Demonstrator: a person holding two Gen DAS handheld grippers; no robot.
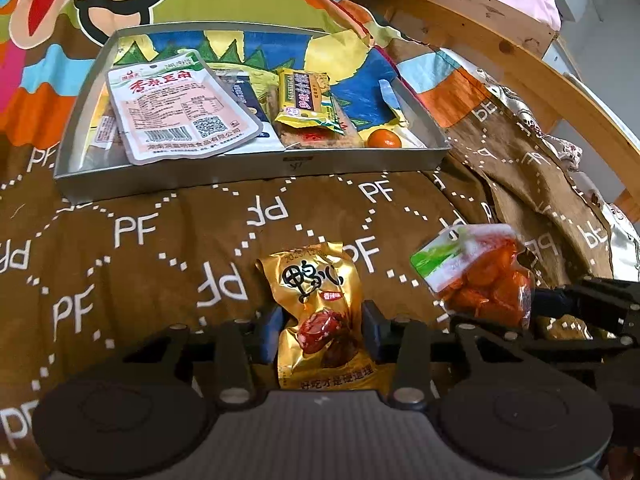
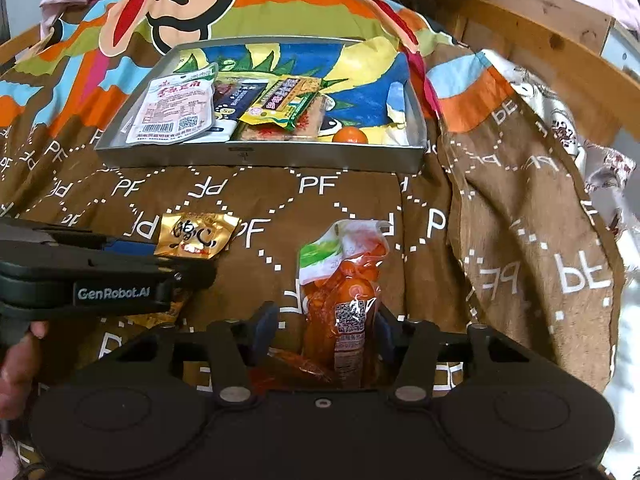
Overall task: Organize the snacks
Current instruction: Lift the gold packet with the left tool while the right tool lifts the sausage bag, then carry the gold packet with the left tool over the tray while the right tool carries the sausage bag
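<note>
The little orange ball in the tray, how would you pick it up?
Grip the orange ball across its round middle, coming from above. It sits in the tray's near right corner, close to the front wall and the snack packets, so only its top is free for fingers.

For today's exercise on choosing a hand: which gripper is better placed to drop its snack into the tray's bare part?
Probably the right gripper: its orange packet points toward the tray's bare right part. The left gripper, holding the gold packet, faces the crowded side.
</note>
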